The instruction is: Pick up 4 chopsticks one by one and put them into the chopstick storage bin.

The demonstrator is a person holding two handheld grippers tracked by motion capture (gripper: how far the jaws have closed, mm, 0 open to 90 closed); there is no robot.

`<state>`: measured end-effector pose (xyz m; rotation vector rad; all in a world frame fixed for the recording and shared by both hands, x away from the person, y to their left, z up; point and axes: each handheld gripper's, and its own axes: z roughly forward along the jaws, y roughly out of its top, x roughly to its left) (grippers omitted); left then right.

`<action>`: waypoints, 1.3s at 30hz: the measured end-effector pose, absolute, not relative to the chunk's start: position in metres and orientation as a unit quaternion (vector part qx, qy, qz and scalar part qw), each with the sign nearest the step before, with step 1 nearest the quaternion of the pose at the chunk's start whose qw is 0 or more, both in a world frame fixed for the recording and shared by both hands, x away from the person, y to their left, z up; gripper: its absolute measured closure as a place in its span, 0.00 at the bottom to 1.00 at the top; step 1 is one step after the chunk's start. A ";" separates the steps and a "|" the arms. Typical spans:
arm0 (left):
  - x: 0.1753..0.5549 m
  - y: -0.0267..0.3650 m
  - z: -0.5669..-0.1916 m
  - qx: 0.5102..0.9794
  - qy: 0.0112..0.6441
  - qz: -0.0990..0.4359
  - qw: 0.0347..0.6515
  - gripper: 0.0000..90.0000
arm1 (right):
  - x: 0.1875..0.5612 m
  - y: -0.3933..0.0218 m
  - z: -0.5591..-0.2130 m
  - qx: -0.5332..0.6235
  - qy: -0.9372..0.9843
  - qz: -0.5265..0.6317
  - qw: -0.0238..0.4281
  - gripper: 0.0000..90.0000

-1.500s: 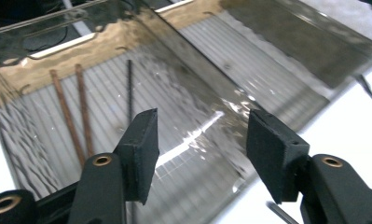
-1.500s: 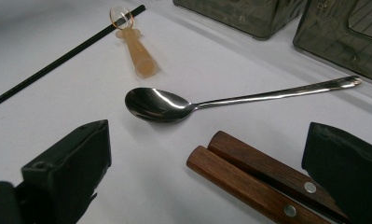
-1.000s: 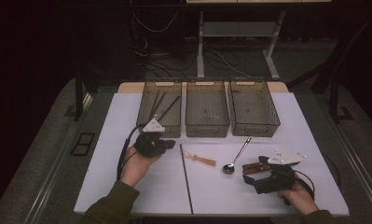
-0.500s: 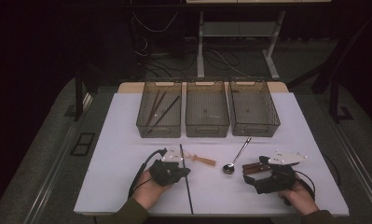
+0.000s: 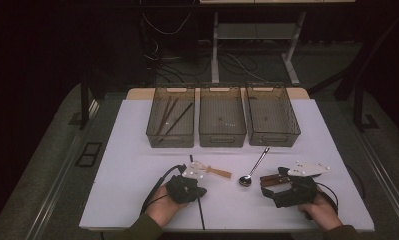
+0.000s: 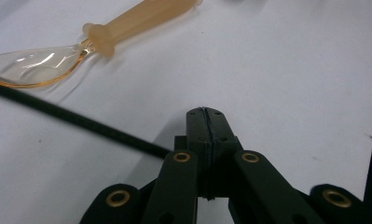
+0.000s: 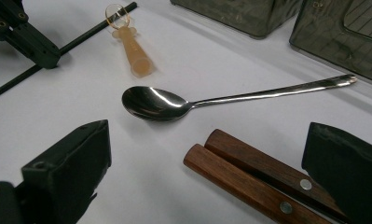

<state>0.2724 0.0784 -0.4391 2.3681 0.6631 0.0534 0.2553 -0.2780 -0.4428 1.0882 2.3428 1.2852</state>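
Observation:
My left gripper (image 5: 200, 191) is low at the table's front, shut, its tip (image 6: 206, 113) just above the white top. A black chopstick (image 5: 197, 192) (image 6: 81, 122) lies under it and runs slantwise beneath the jaws; nothing shows between the pads. An amber plastic spoon (image 5: 213, 171) (image 6: 104, 35) lies just beyond. My right gripper (image 5: 272, 190) (image 7: 209, 137) rests at the front right, open wide, jaws either side of two brown wooden handles (image 5: 275, 178) (image 7: 253, 179). A metal spoon (image 5: 254, 169) (image 7: 151, 103) lies between the two grippers.
Three smoky clear bins stand in a row at the back: the left bin (image 5: 152, 135) holds dark chopsticks, the middle bin (image 5: 222, 141) and right bin (image 5: 293, 135) look bare. In the right gripper view the left gripper (image 7: 37, 46) shows at upper left.
My left gripper has come back from near the left bin toward the table's front and sunk down over the black chopstick. The right gripper has stayed put.

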 end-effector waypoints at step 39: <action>0.361 0.111 -0.436 0.842 0.421 0.105 0.319 0.72 | 0.256 -0.279 -0.443 0.375 0.804 0.443 0.127 0.02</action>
